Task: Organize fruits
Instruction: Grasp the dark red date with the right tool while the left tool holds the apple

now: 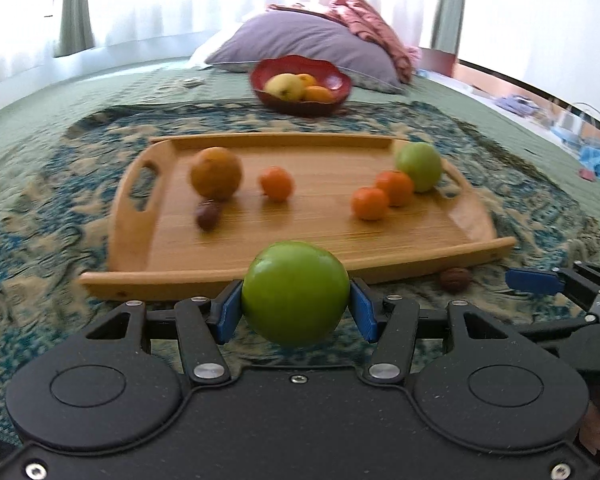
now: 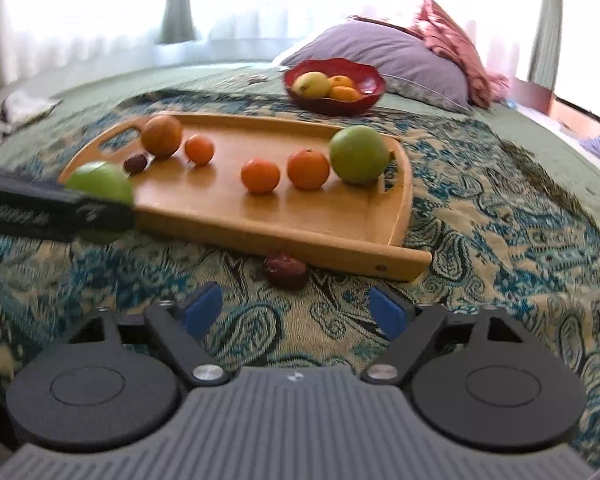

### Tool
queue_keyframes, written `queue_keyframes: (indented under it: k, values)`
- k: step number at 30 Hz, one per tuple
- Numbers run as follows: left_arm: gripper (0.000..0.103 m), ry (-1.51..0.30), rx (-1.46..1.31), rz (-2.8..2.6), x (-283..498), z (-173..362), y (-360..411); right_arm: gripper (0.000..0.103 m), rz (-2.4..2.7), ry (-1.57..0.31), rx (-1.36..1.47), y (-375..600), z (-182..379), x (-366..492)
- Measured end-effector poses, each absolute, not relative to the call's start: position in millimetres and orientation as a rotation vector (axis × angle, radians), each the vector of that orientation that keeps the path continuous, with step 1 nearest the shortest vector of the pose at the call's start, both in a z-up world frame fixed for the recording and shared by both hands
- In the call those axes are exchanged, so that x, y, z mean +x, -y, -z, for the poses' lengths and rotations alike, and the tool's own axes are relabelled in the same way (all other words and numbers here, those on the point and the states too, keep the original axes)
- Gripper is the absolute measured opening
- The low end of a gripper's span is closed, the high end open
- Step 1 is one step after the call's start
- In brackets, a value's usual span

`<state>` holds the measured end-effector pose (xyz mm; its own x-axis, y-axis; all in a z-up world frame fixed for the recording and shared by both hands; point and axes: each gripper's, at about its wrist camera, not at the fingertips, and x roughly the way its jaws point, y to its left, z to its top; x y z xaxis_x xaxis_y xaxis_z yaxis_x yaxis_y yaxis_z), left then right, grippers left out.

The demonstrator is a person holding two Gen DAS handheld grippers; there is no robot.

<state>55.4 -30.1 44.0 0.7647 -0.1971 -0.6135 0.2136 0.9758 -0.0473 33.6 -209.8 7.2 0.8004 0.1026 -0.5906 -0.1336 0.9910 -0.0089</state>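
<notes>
One green apple (image 1: 295, 293) sits pinched between the blue pads (image 1: 229, 312) of the left gripper (image 1: 296, 310), low in the centre of the left wrist view, in front of the tray's near rim; from the right wrist view the same apple shows at middle left, partly behind the dark gripper body. The tray (image 1: 380, 220) fills the middle of the left view and lies on a patterned blue cloth (image 1: 40, 208). On it, a big orange (image 1: 216, 173) stands at the left with a small dark fruit (image 1: 208, 215) just in front of it, possibly a date, though blur makes that hard to tell. A mandarin (image 1: 276, 183) is near the centre, two more mandarins (image 1: 382, 194) touch each other at right, and a second apple (image 1: 419, 166) rests against the farther of the two by the tray's right handle. Another dark fruit (image 2: 285, 268) lies on the cloth just outside the near rim. The right gripper (image 2: 296, 312) is spread wide with nothing between its fingers, low in its own view, near that dark fruit. Above the tray, a red bowl (image 1: 332, 76) holds a yellow fruit and oranges, with a purple pillow (image 1: 300, 40) behind it.
</notes>
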Motion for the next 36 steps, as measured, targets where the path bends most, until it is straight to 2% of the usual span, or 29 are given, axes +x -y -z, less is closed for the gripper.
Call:
queue_keyframes:
  k: [8,12,26,36]
  values:
    - [0.054,-0.659,0.009,0.165,50,-37,15,0.065,-0.037,-0.614,0.000,195,3,37]
    - [0.054,-0.663,0.000,0.154,51,-34,14,0.062,-0.028,-0.606,0.020,189,2,40]
    - [0.054,-0.670,-0.008,0.146,53,-30,14,0.038,0.014,-0.611,-0.006,174,4,52]
    - [0.054,-0.665,-0.006,0.140,55,-30,14,0.034,0.015,-0.608,-0.006,176,3,52]
